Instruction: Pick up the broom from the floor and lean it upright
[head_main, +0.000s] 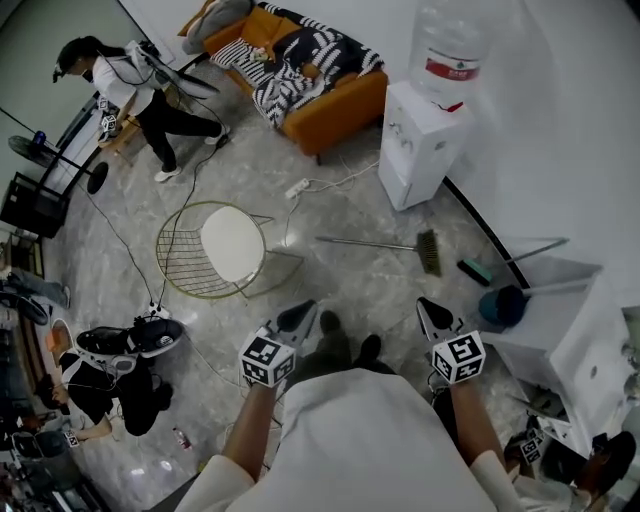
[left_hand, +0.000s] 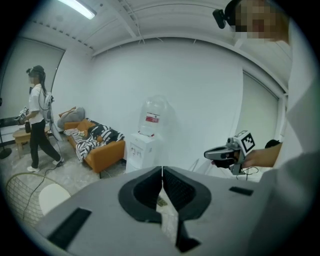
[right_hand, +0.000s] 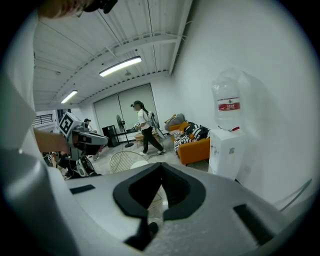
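The broom (head_main: 400, 245) lies flat on the grey marble floor in the head view, its thin metal handle pointing left and its green-brown bristle head at the right. My left gripper (head_main: 305, 308) and right gripper (head_main: 424, 303) hover side by side nearer to me than the broom, apart from it, both pointing toward it. Both are shut with nothing between the jaws. In the left gripper view my left gripper (left_hand: 162, 172) shows its jaws pressed together, with the right gripper (left_hand: 220, 153) off to the right. The right gripper view shows my right gripper (right_hand: 161, 168) closed likewise.
A wire chair with a white seat (head_main: 231, 243) stands left of the broom handle. A water dispenser (head_main: 420, 140) and an orange sofa (head_main: 330, 100) stand beyond. A blue dustpan (head_main: 502, 304) and a white box (head_main: 585, 335) sit at the right. A person (head_main: 130, 85) stands far left.
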